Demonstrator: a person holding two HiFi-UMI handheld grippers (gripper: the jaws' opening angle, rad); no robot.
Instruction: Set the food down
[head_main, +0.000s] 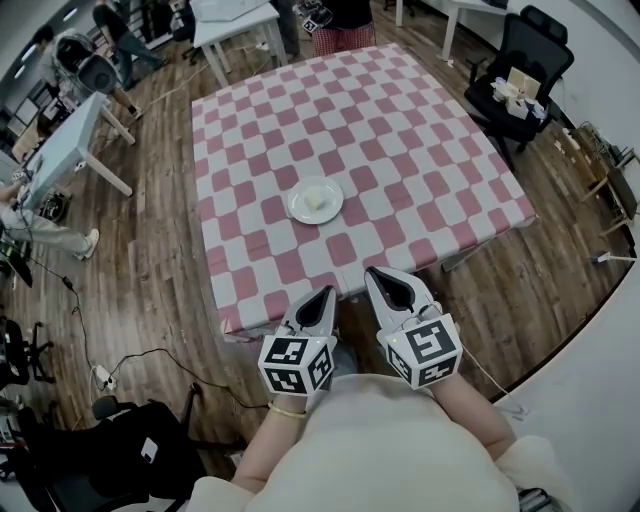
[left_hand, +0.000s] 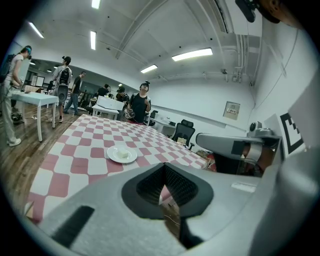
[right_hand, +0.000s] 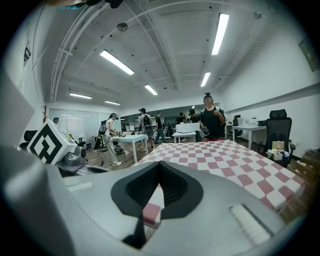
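Looks basically done to me: the pale bit of food (head_main: 317, 200) sits on the white plate (head_main: 294, 204) mid-table (head_main: 400, 130), while the left gripper (head_main: 324, 293) and right gripper (head_main: 386, 277) hang at the near edge, both clamped shut on nothing.

The food (head_main: 314, 201) lies on a plate (head_main: 298, 213), mid worktop (head_main: 400, 130); left hand-held gripper (head_main: 321, 294) beside right hand-held gripper (head_main: 386, 277) at the near edge.
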